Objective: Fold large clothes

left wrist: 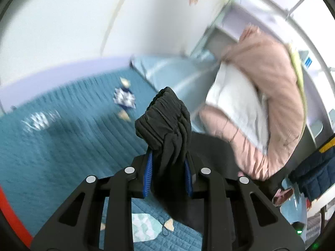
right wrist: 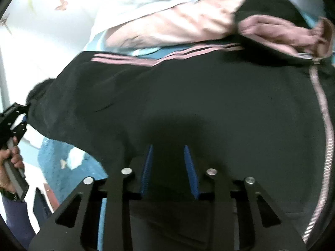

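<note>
A black zip jacket [right wrist: 188, 96] with pink stripes, a pink zipper [right wrist: 326, 146] and a pink-lined hood [right wrist: 293, 33] hangs spread between my two grippers. My left gripper [left wrist: 168, 156] is shut on its bunched ribbed cuff or hem [left wrist: 165, 117], held above the bed. It also shows at the left edge of the right wrist view [right wrist: 14, 117], gripping the jacket's corner. My right gripper [right wrist: 168, 154] is shut on the jacket's lower edge, with black fabric between the blue pads [right wrist: 146, 167].
A teal quilted bedspread [left wrist: 52, 146] lies below. A pink padded coat [left wrist: 272, 96] with a white garment [left wrist: 236, 104] is piled at the right by the wall and a light-blue headboard [left wrist: 171, 71]. A dark blue quilted item [left wrist: 314, 167] is at the far right.
</note>
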{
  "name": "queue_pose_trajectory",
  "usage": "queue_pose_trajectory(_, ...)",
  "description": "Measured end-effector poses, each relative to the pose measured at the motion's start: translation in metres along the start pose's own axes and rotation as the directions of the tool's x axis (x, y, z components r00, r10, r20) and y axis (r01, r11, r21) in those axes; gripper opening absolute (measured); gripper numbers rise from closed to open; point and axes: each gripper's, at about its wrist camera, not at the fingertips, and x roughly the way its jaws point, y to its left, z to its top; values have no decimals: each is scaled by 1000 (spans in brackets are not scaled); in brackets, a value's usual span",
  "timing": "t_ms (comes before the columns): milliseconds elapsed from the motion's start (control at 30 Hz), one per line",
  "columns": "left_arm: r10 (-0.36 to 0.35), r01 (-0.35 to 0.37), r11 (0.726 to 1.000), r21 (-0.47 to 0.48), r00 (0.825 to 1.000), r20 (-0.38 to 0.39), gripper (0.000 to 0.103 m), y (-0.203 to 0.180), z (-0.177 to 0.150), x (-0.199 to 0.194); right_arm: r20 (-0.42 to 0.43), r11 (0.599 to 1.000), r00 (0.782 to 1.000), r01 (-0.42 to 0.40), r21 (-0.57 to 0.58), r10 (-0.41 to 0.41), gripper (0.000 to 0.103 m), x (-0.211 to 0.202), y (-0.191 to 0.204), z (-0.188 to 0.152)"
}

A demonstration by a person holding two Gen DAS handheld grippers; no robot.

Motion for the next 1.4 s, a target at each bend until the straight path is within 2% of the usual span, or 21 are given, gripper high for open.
queue_pose_trajectory(100,-70,69,997,44,997,36,25,-21,11,-31,-57,998,996,-63,-14,62,24,33,22,2)
queue_pose_trajectory(167,-91,85,990,114,994,52,25,-44,10,-47,-115,999,993,-38,-7,37,25,62,31,2)
queue_pose_trajectory(267,-139,126,970,209,989,51,25,-88,1,-60,-122,1000,992,-23,11,25,23,79,31,8)
queue_pose_trajectory(333,-155,131,950,282,986,63,25,-123,-8,-67,-131,996,989,-64,58,71,23,73,23,11)
queue_pose_trajectory(400,-208,183,930,319,977,47,25,-161,-20,-73,-99,989,987,-118,89,127,23,49,12,9)
queue_pose_trajectory(500,-251,226,899,376,968,18,25,-214,-42,-71,-40,988,991,-127,88,131,23,-2,-16,-2)
queue_pose_trajectory(567,-306,291,872,393,952,-27,25,-253,-64,-70,-7,993,996,-88,81,89,23,-37,-44,-14)
queue_pose_trajectory(600,-324,317,851,418,944,-57,25,-279,-81,-67,16,996,999,-39,80,38,23,-64,-68,-23)
queue_pose_trajectory(733,-337,376,786,491,926,-169,25,-360,-152,-44,81,985,988,124,121,-134,25,-148,-148,-57)
queue_pose_trajectory(833,-306,407,739,536,913,-270,25,-408,-215,-21,133,953,952,252,167,-275,25,-216,-207,-81)
queue_pose_trajectory(867,-287,408,721,561,912,-295,25,-420,-239,-14,146,937,934,300,181,-327,25,-238,-223,-89)
queue_pose_trajectory(900,-268,411,705,578,909,-318,25,-432,-260,-5,166,913,905,360,195,-392,25,-263,-240,-99)
queue_pose_trajectory(967,-211,416,690,593,899,-385,25,-453,-305,19,195,887,873,404,224,-447,25,-299,-266,-114)
queue_pose_trajectory(1067,-92,374,670,641,899,-428,25,-466,-358,57,199,839,833,446,312,-517,25,-345,-309,-142)
queue_pose_trajectory(1100,-31,357,663,658,891,-452,25,-469,-377,74,189,825,824,457,332,-533,25,-351,-314,-147)
queue_pose_trajectory(1133,-1,345,661,666,888,-459,25,-468,-389,81,185,814,818,461,354,-544,25,-359,-321,-153)
queue_pose_trajectory(1233,76,323,628,708,880,-469,28,-463,-419,95,189,795,809,452,405,-556,26,-378,-341,-161)
queue_pose_trajectory(1300,70,339,588,734,883,-464,36,-465,-429,90,202,783,800,443,437,-565,32,-397,-350,-165)
queue_pose_trajectory(1333,59,353,577,736,881,-469,42,-464,-434,86,204,772,795,435,463,-571,36,-404,-359,-163)
queue_pose_trajectory(1367,51,365,561,744,881,-471,51,-467,-438,82,210,765,794,422,486,-571,38,-411,-367,-161)
queue_pose_trajectory(1400,40,375,542,752,883,-469,55,-472,-441,77,215,758,799,393,521,-562,38,-420,-379,-158)
